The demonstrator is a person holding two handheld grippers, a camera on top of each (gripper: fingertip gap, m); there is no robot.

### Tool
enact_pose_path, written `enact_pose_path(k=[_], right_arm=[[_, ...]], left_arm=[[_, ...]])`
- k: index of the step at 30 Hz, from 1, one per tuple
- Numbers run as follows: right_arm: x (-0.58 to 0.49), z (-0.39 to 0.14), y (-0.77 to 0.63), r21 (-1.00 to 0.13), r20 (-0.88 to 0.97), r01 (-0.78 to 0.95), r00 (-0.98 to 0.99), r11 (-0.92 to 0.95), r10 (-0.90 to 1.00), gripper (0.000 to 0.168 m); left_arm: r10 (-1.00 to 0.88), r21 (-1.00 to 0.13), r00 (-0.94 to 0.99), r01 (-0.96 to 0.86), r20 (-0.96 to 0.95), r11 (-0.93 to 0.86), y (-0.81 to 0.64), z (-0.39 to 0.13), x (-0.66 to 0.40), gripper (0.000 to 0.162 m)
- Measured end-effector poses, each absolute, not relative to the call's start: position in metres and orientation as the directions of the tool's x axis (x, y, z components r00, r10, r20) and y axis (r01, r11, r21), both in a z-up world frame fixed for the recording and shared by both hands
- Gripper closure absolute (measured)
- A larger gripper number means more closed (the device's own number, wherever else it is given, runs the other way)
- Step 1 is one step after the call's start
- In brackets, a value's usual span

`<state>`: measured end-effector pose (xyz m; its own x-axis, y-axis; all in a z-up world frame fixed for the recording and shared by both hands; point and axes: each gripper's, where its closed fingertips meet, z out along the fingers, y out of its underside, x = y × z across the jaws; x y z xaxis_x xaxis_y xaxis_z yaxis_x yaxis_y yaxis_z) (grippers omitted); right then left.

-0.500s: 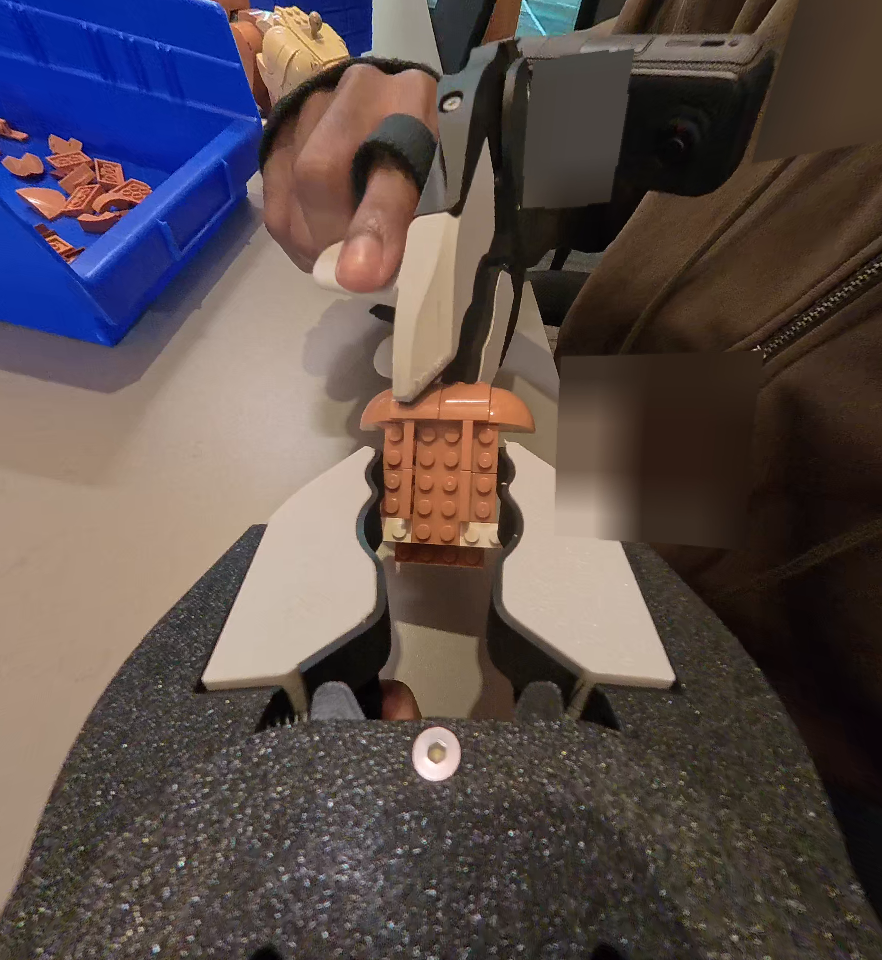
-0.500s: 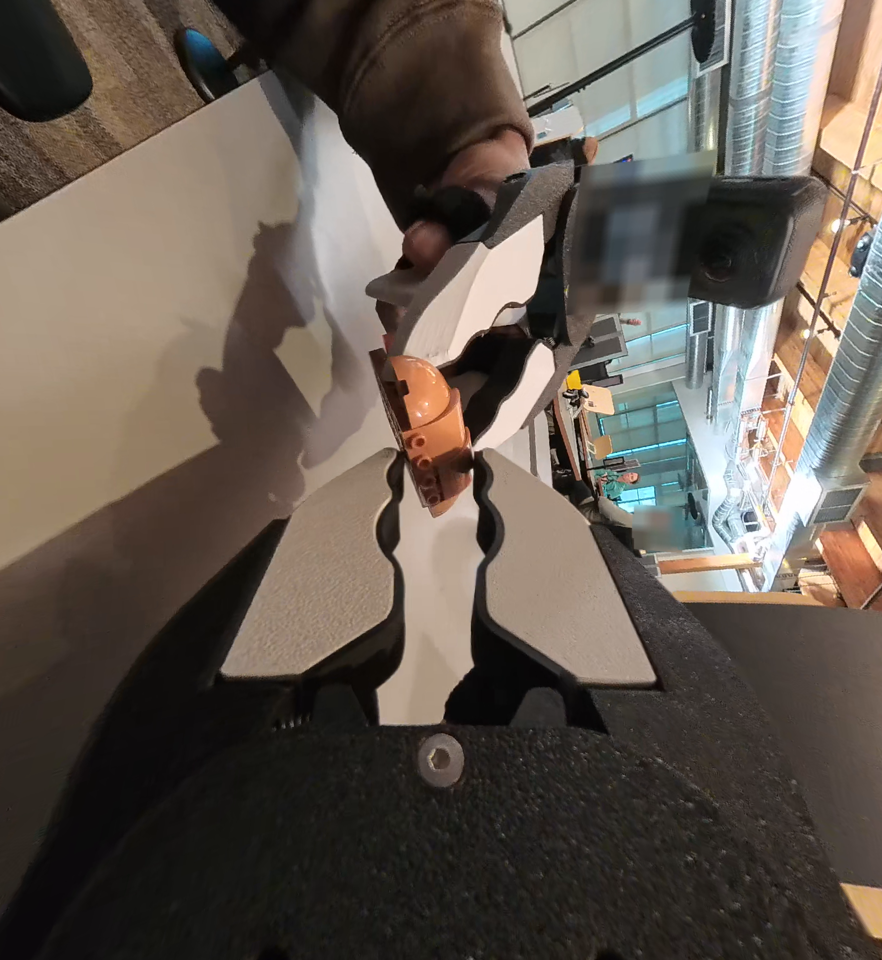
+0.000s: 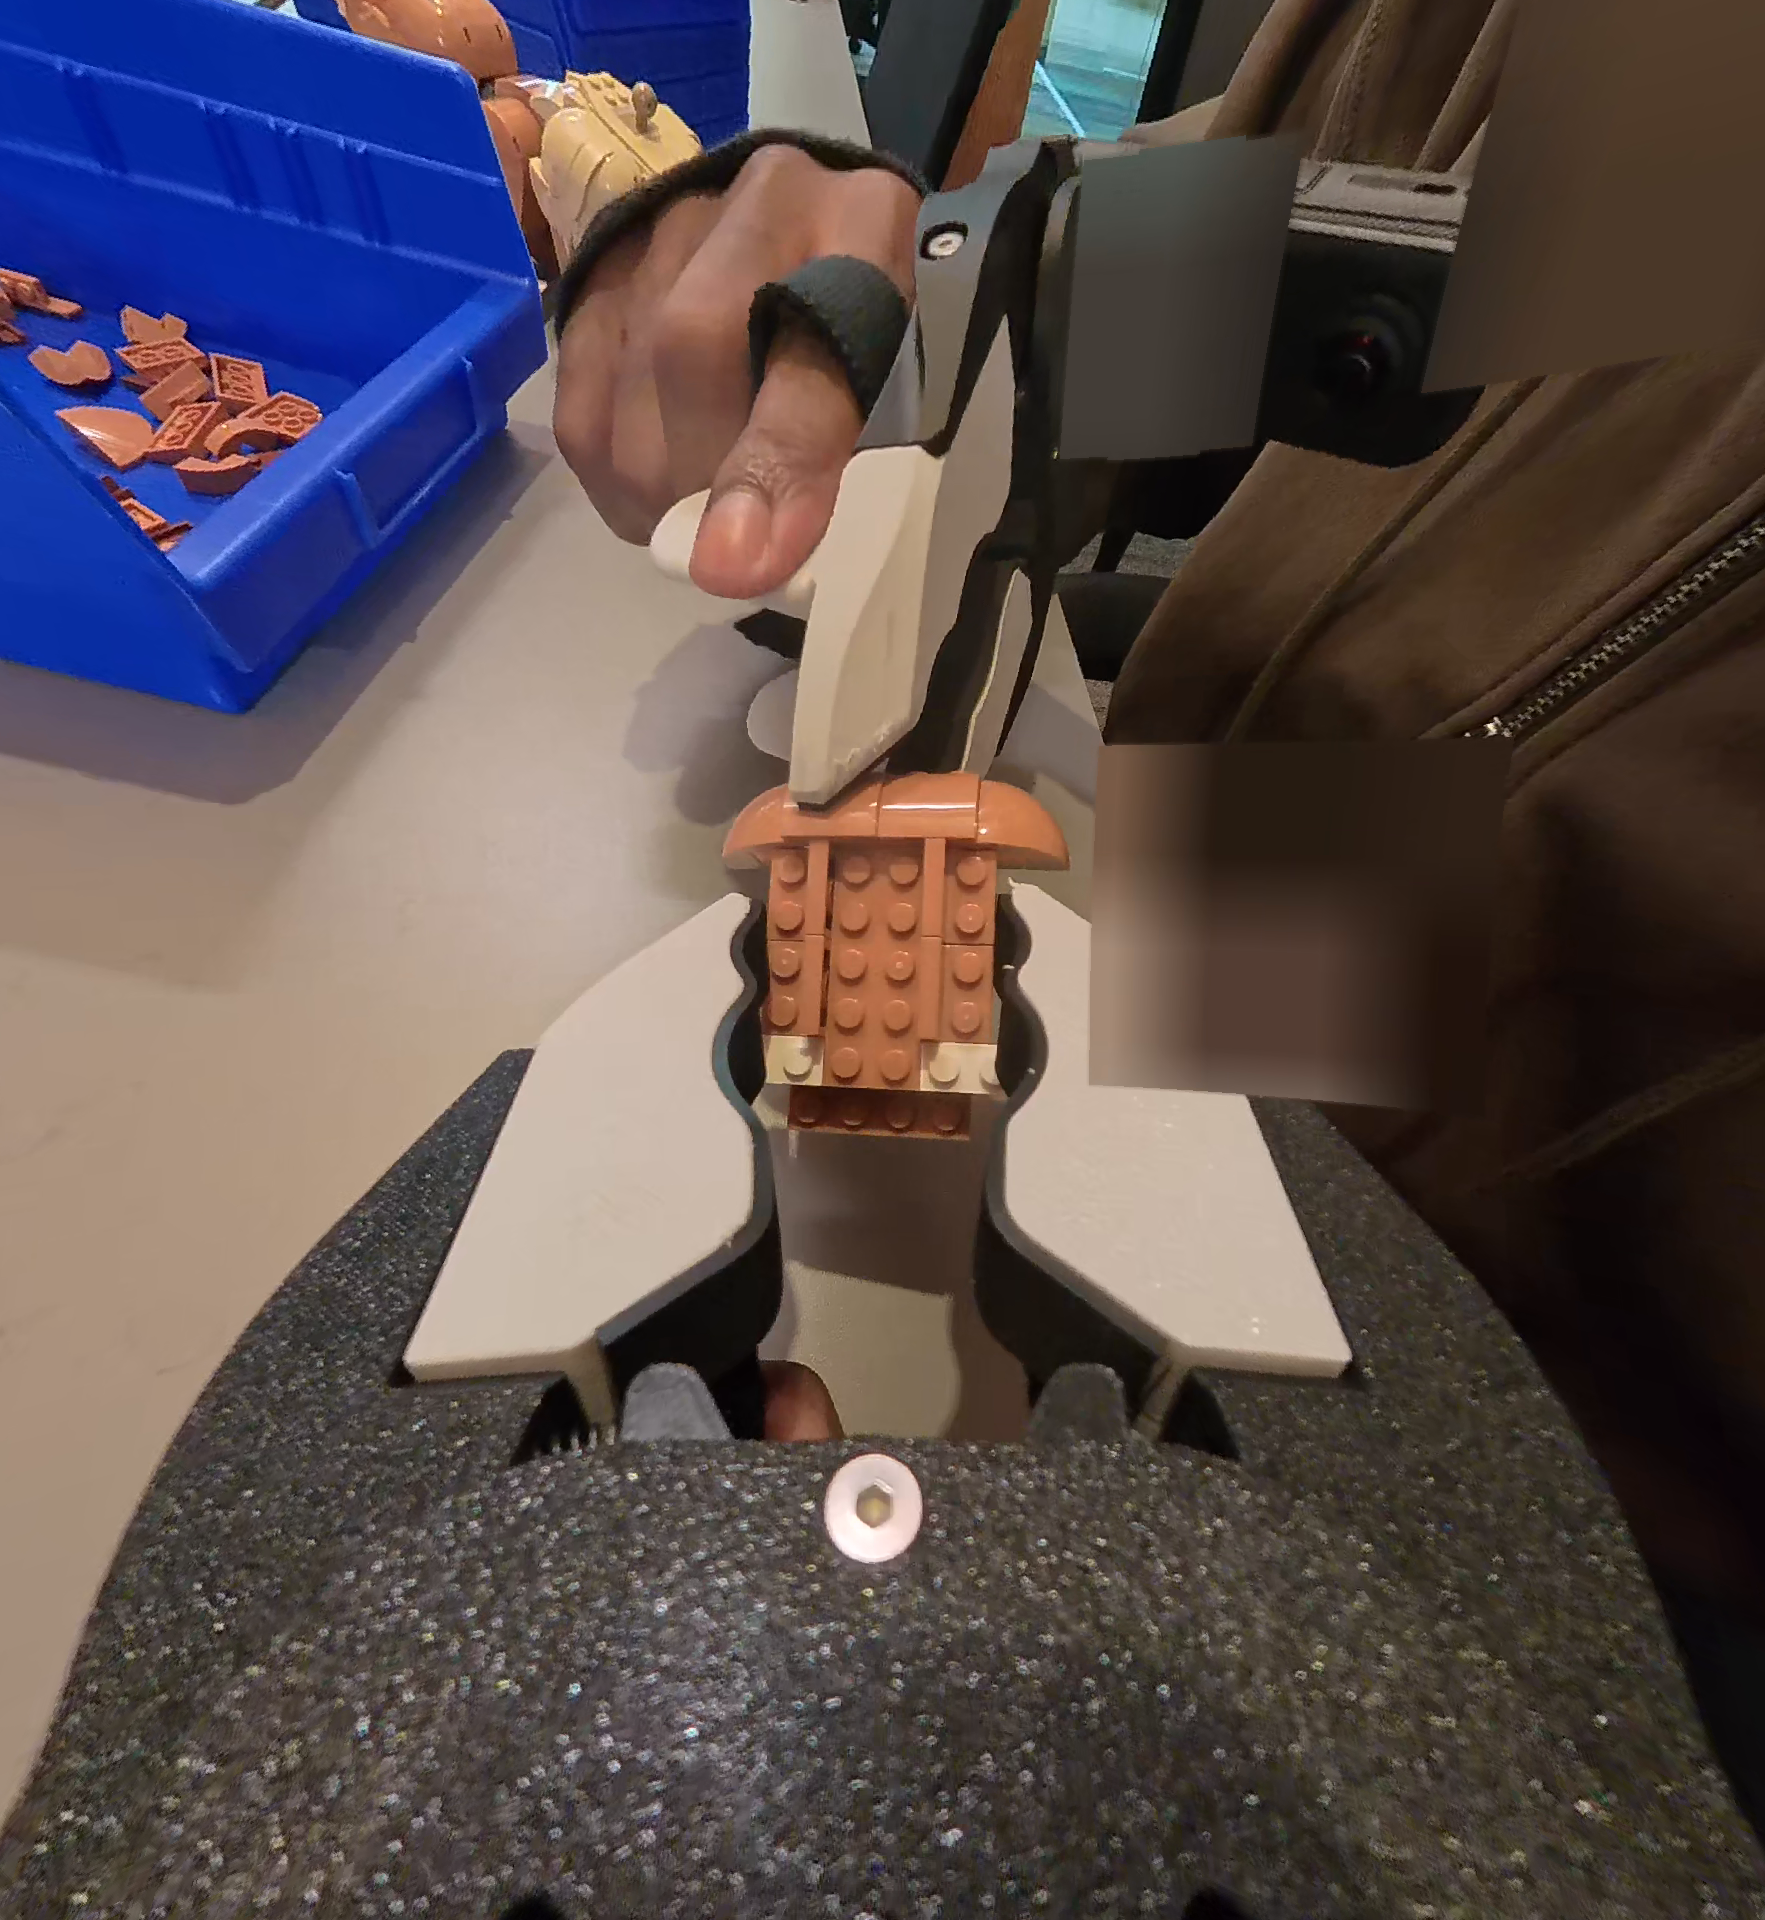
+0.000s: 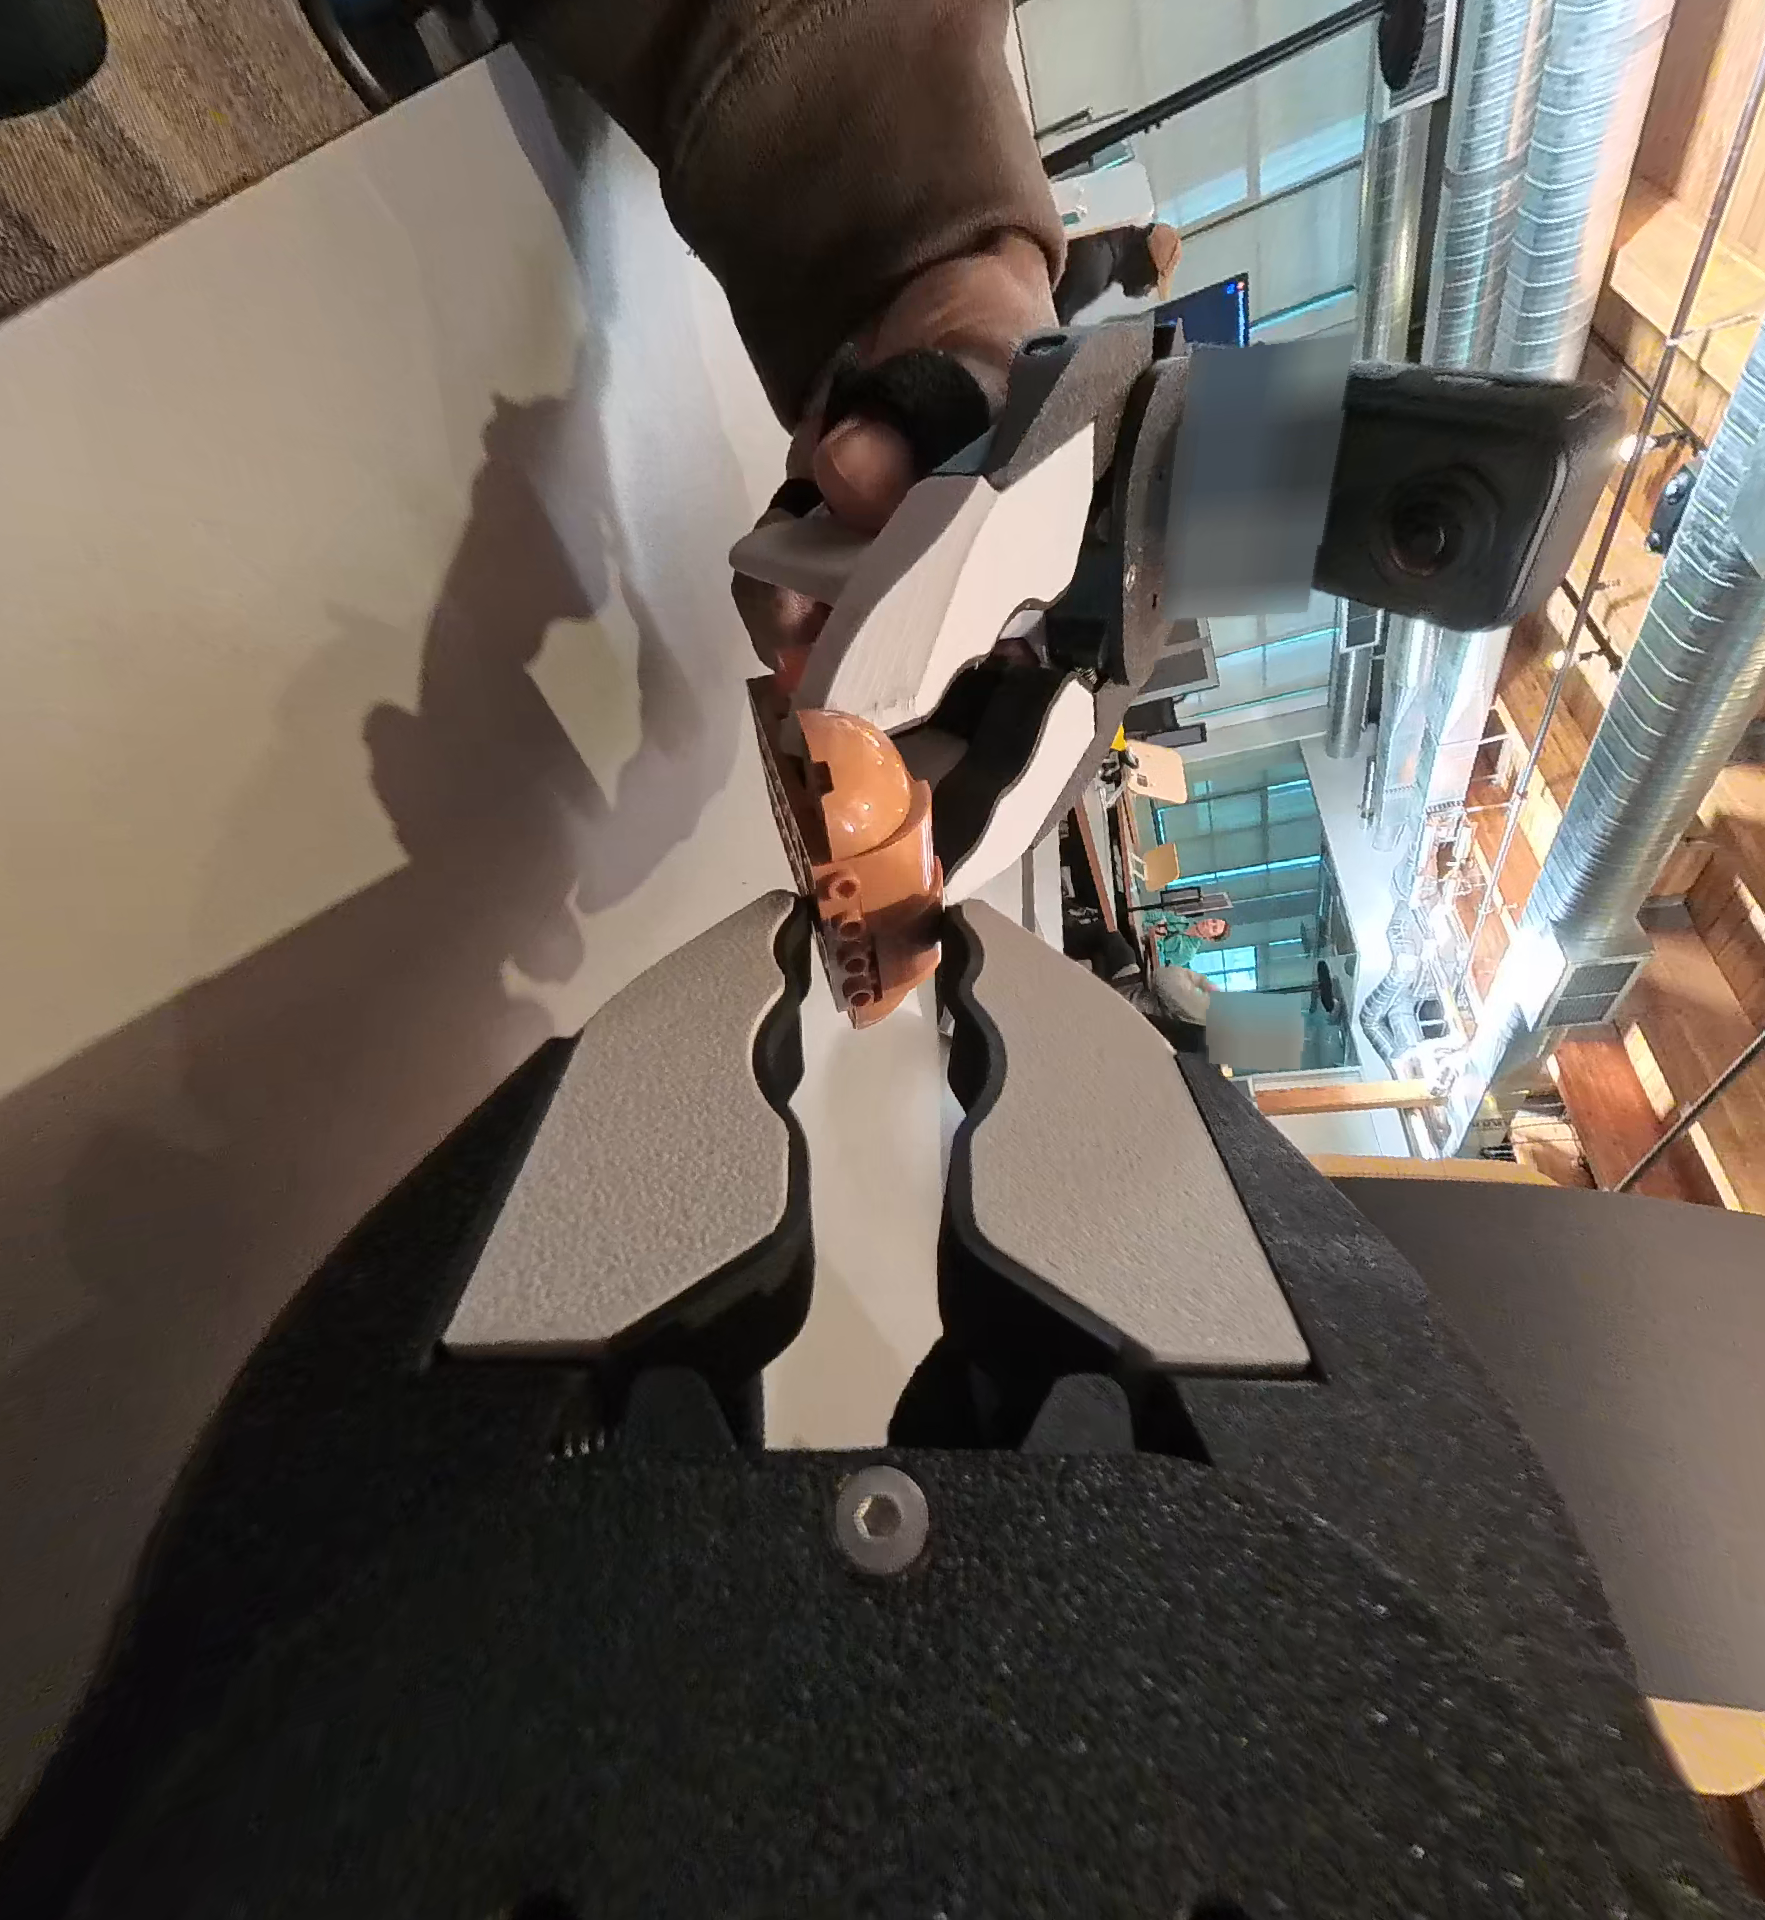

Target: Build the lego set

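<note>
Grippers, two: left gripper [image 3: 878, 966] and right gripper [image 4: 873, 925], one brick assembly [image 3: 883, 966] between.

Both wrist cameras face each other closely, sharing the lego assembly [image 3: 883, 977].

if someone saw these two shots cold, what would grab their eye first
First, the small brown lego assembly at the centre of the left wrist view, clamped studs-up between the left gripper fingers while the right gripper presses on its rounded far end. Next, the blue bin at the upper left, with loose brown lego pieces scattered inside. The right wrist view shows the same assembly edge-on, above a white table.
</note>
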<state>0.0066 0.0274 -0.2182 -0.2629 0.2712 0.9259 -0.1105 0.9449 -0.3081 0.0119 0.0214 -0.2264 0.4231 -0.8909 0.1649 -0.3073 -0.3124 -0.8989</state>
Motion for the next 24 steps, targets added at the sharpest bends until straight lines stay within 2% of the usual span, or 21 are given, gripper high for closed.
enact_pose_path(k=[10,12,15,18,21,24], right_arm=[[0.008,-0.215,0.026,-0.268,0.942,-0.113,-0.236,0.957,0.236,0.145],[0.008,-0.21,0.029,-0.262,0.95,-0.11,-0.206,0.959,0.236,0.145],[0.009,-0.202,0.032,-0.251,0.96,-0.111,-0.153,0.961,0.233,0.145],[0.01,-0.194,0.032,-0.239,0.968,-0.127,-0.103,0.963,0.227,0.145],[0.011,-0.19,0.03,-0.231,0.972,-0.141,-0.077,0.963,0.222,0.146],[0.011,-0.186,0.027,-0.213,0.977,-0.149,-0.042,0.966,0.209,0.146]], left_arm=[[-0.889,-0.911,0.415,-0.259,0.195,-0.321,0.02,-0.221,0.013,0.119],[-0.871,-0.917,0.449,-0.226,0.202,-0.329,0.022,-0.219,0.01,0.111],[-0.83,-0.937,0.501,-0.099,0.244,-0.335,0.024,-0.212,0.004,0.095],[-0.784,-0.938,0.534,0.05,0.316,-0.344,0.028,-0.207,-0.003,0.086],[-0.779,-0.926,0.503,0.154,0.373,-0.344,0.026,-0.201,-0.002,0.085],[-0.799,-0.923,0.462,0.175,0.385,-0.343,0.024,-0.197,0.006,0.087]])
